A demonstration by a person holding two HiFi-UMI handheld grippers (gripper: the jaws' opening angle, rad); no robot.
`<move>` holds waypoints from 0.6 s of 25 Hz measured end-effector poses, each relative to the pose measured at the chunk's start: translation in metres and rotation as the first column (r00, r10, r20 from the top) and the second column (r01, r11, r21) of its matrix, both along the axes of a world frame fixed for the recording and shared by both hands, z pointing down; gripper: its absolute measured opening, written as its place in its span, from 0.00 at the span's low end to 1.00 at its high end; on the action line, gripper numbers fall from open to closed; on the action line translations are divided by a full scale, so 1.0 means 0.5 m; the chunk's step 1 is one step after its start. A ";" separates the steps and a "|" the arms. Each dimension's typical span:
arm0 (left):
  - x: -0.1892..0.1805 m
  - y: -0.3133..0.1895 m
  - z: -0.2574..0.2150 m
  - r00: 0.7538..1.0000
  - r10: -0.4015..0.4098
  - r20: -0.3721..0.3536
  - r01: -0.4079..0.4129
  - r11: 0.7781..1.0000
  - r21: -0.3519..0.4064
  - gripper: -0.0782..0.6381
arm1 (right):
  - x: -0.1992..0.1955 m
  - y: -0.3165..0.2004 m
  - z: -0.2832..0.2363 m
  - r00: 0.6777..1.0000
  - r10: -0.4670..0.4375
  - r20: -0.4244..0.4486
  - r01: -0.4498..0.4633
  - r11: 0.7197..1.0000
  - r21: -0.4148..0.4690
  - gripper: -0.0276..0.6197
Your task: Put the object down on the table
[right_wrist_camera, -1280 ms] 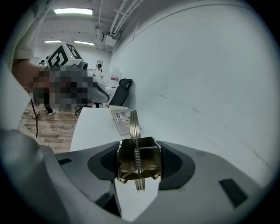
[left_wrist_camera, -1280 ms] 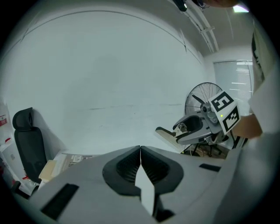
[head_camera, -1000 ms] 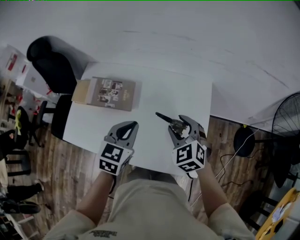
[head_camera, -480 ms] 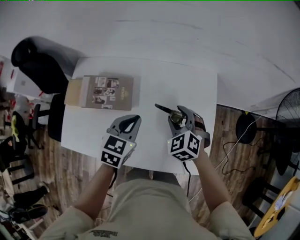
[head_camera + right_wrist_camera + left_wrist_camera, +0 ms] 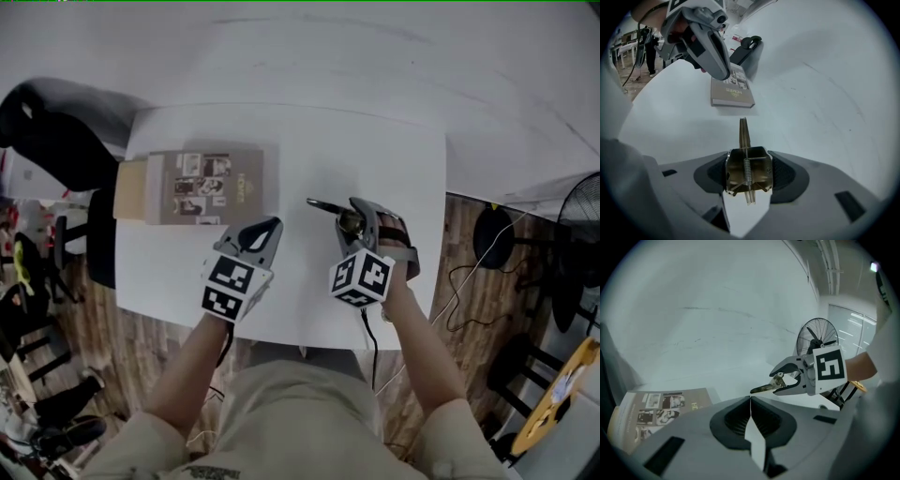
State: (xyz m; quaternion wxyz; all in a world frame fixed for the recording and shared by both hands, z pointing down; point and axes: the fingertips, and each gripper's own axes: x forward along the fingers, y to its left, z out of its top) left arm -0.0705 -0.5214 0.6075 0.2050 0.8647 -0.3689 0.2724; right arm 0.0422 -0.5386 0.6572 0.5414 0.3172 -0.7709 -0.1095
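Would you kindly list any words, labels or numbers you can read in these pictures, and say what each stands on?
Book cover: a title and small photo panels with print, all too small and blurred to read.
Marker cubes: black-and-white square patterns only, no words.
Nothing else is legible.

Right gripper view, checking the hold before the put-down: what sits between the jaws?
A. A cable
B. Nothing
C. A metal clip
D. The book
C: the right gripper has its pads pressed on both sides of a brass-coloured metal clip with a spring, its prongs sticking out ahead.
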 end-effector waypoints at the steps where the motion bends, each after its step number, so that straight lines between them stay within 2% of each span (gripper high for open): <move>1: -0.001 -0.002 0.008 1.000 0.004 -0.003 -0.004 1.000 -0.009 0.14 | -0.005 -0.003 0.012 1.000 -0.010 -0.018 0.010 1.000 -0.005 0.40; 6: -0.016 0.000 0.040 0.999 -0.024 -0.042 0.021 0.998 -0.058 0.14 | -0.023 -0.011 0.057 0.996 -0.037 -0.085 0.036 0.999 -0.016 0.40; 10: -0.045 0.006 0.049 0.998 -0.034 -0.045 0.031 0.997 -0.069 0.14 | -0.051 -0.021 0.080 0.994 -0.042 -0.104 0.043 0.999 0.005 0.41; 15: -0.054 0.010 0.056 0.997 -0.043 -0.057 0.038 0.996 -0.081 0.14 | -0.048 -0.019 0.102 0.989 -0.026 -0.148 0.027 1.000 0.002 0.41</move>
